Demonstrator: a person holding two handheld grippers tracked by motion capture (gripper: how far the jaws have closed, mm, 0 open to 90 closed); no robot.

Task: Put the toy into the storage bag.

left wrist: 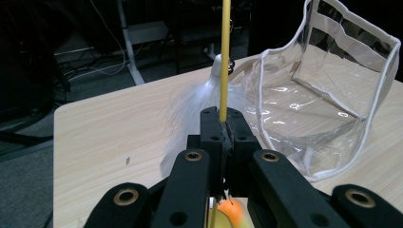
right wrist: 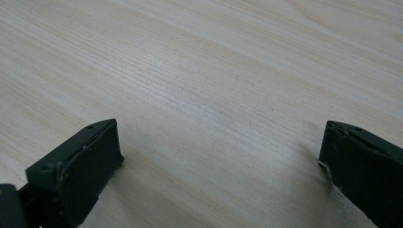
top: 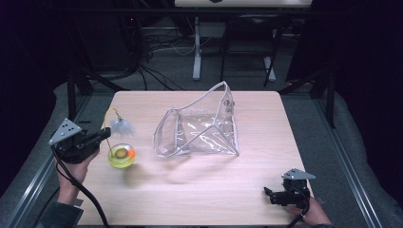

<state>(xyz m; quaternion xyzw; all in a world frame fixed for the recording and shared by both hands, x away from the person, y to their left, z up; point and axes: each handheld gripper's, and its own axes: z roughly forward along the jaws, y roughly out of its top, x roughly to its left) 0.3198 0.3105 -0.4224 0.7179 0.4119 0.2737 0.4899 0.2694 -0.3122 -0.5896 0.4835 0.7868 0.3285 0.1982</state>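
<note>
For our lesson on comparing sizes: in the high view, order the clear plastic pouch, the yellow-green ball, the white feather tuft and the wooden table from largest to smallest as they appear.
1. wooden table
2. clear plastic pouch
3. yellow-green ball
4. white feather tuft

The ball and the tuft look close in size; the tuft's wispy edges are blurred, so that order is unsure.

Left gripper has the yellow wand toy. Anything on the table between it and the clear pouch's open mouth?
Nothing visible. The left gripper is shut on the yellow wand; bare table lies between it and the clear pouch. The feather tuft hangs from the wand itself.

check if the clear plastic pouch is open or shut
Open: the clear plastic pouch with white trim lies on the wooden table, its mouth gaping toward the left claw; nothing visible inside.
</note>
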